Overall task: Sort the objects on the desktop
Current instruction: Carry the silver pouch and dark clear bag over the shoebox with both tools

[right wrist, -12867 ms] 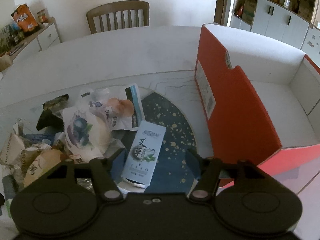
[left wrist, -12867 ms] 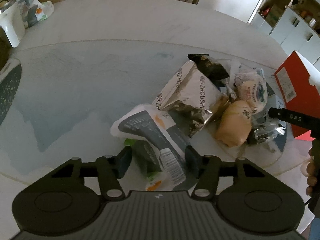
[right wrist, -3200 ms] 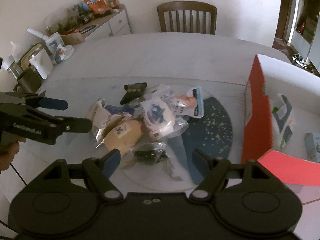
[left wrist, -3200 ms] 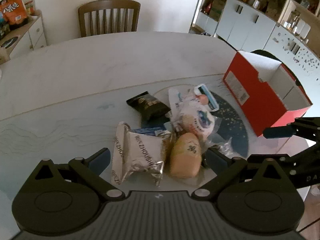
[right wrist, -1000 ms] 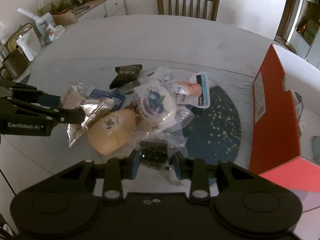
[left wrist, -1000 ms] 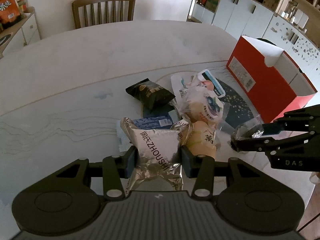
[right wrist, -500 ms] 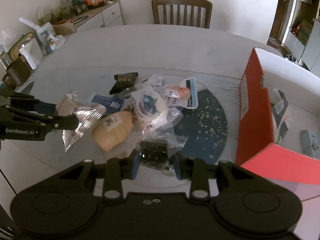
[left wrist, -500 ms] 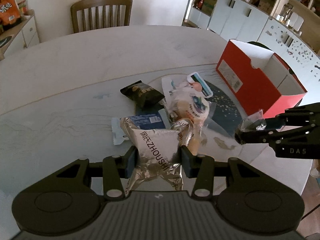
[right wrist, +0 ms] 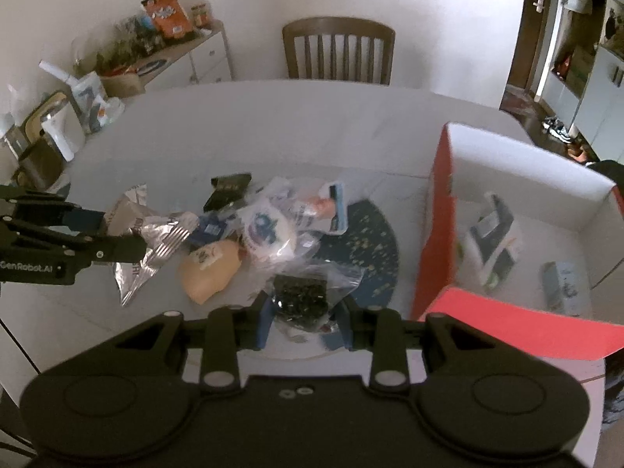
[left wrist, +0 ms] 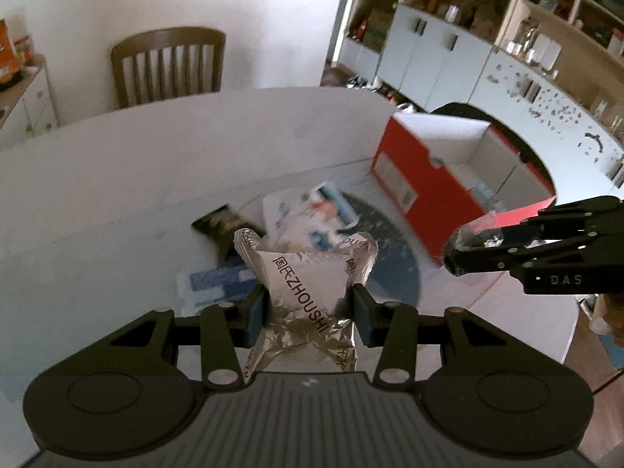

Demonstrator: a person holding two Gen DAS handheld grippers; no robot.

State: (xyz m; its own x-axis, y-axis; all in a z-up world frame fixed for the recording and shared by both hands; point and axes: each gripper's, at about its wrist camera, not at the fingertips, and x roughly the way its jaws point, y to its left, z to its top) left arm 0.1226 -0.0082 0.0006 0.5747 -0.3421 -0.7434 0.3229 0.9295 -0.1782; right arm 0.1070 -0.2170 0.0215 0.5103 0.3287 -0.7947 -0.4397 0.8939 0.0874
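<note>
Snack packets are in both sets of fingers. The left gripper (left wrist: 310, 310) is clenched on a crinkled silver foil packet (left wrist: 308, 284), pinched low across its middle and held up off the tabletop (left wrist: 117, 179). The right gripper (right wrist: 302, 318) is closed on a clear bag of dark snacks (right wrist: 300, 296), loose film spreading out past the fingers; it too appears lifted.

Below them the remaining heap lies on the tabletop: a tan bun (right wrist: 210, 269), a round white packet with a blue print (right wrist: 267, 234), a black packet (right wrist: 228, 189) and a blue-and-white packet (left wrist: 218, 279), all touching or overlapping. To the right stands a red box (right wrist: 436, 234), open on top, with two packets already inside.

Judged from here, the risks lie in the carry. The foil is slick and held by a narrow pinch, so it could slip out. The clear bag's trailing film could snag the box's wall on the way in. Both grippers heading for the box together could collide.
</note>
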